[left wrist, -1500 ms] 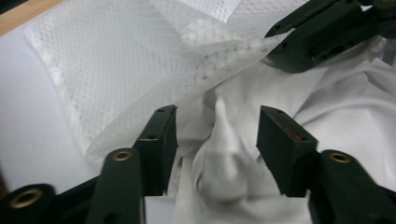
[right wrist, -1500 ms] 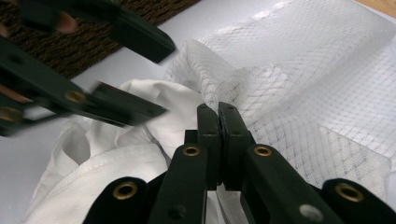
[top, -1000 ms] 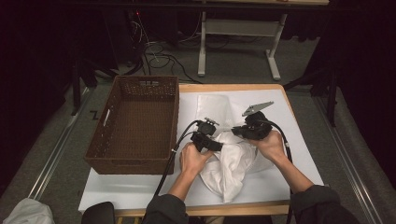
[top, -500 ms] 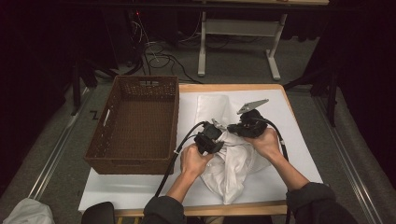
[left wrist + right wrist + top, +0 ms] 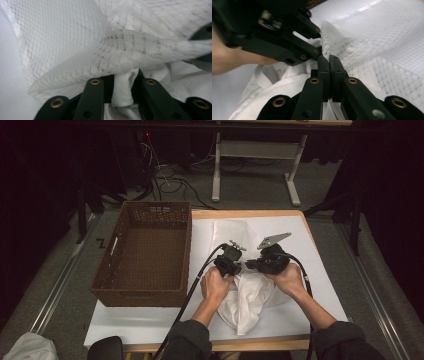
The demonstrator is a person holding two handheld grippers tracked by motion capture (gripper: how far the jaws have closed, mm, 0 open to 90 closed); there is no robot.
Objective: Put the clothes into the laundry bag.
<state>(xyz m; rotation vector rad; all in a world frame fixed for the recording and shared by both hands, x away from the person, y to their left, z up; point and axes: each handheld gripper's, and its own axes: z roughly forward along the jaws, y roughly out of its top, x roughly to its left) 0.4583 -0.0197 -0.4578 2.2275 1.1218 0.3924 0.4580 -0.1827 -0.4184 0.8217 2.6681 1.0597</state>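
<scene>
The left gripper [image 5: 122,82] pinches a fold of the white cloth garment [image 5: 247,302], the right gripper [image 5: 329,65] clenches the white mesh bag [image 5: 384,50], near the table's [image 5: 320,270] front edge. The thin mesh could slip out or tear if the grippers pull apart.

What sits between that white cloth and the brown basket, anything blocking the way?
Nothing visible does. The white cloth lies right of the basket, with bare table cover between them; the left claw and right claw grip it.
</scene>
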